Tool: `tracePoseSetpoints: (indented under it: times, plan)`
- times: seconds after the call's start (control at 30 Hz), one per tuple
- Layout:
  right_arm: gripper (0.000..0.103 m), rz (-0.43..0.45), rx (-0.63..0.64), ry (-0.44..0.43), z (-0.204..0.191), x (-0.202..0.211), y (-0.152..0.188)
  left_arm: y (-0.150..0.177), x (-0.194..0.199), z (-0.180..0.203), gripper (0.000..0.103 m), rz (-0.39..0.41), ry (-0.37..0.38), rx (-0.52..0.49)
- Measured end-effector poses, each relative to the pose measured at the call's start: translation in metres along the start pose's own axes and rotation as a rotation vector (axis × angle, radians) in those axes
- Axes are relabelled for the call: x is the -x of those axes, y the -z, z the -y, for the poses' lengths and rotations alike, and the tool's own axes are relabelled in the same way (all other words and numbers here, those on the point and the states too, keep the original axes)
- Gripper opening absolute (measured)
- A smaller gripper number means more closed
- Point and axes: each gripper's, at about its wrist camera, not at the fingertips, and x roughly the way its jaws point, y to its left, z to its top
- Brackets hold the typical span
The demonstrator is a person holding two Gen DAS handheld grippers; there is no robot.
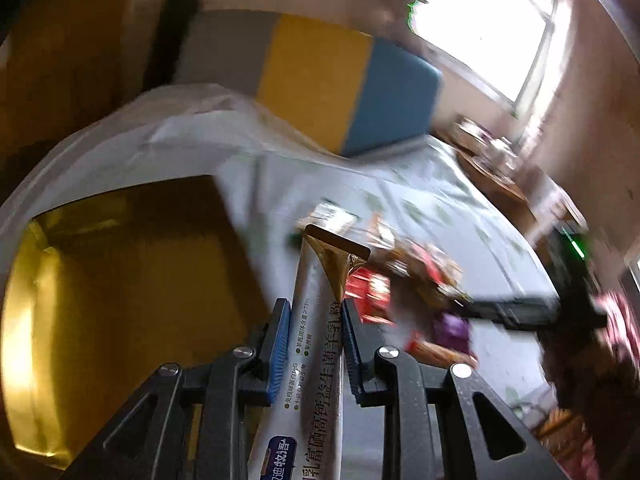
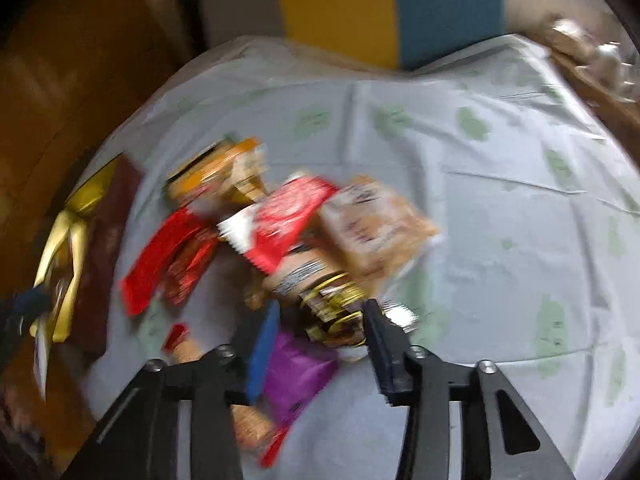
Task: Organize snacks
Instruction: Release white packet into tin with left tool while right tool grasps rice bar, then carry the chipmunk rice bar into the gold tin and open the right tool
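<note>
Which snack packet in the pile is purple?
The purple packet lies at the near end of the snack pile, right by the right gripper. The packets around it are red, orange, tan or gold; only this one is purple.

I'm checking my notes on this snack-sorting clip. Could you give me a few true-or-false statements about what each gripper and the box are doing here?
1. The left gripper clamps a long white stick sachet with a gold tip. True.
2. The gold-lined open box is packed with snacks. False: no snacks show in it.
3. The right gripper hangs over bare cloth. False: it is over the pile of wrapped snacks.
4. A purple foil packet lies between the right gripper's fingers. True.
</note>
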Motion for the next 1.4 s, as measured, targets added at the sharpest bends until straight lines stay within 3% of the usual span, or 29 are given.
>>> tracePoseSetpoints:
  times: [0.13,0.2,0.4,0.47,0.53,0.7,0.9,1.13,1.4]
  plan:
    - [0.044,-0.051,0.179,-0.167,-0.035,0.004,0.011,-0.011,-0.001,-0.047,0.026,-0.020,-0.073,0.163]
    - [0.044,-0.089,0.267,-0.187,-0.053,-0.001,0.020,-0.015,-0.004,-0.070,0.026,-0.029,-0.106,0.243]
    - [0.045,-0.187,0.435,-0.065,-0.079,-0.025,0.044,-0.032,-0.017,-0.099,0.026,-0.015,-0.133,0.404]
    - [0.037,-0.202,0.472,-0.044,-0.084,-0.029,0.050,-0.040,-0.026,-0.103,0.026,-0.008,-0.139,0.427]
    - [0.031,-0.197,0.507,-0.019,-0.089,-0.031,0.055,-0.046,-0.042,-0.105,0.027,-0.024,-0.128,0.452]
    - [0.030,-0.188,0.515,-0.019,-0.097,-0.031,0.062,-0.048,-0.083,-0.111,0.033,-0.114,-0.144,0.516]
    - [0.030,-0.186,0.523,-0.009,-0.099,-0.029,0.066,-0.036,-0.081,-0.108,0.033,-0.136,-0.171,0.466]
    - [0.030,-0.178,0.541,0.001,-0.101,-0.031,0.063,-0.011,-0.055,-0.100,0.033,-0.147,-0.279,0.359]
    - [0.029,-0.173,0.530,-0.020,-0.102,-0.028,0.066,0.020,-0.013,-0.075,0.036,-0.084,-0.338,0.220]
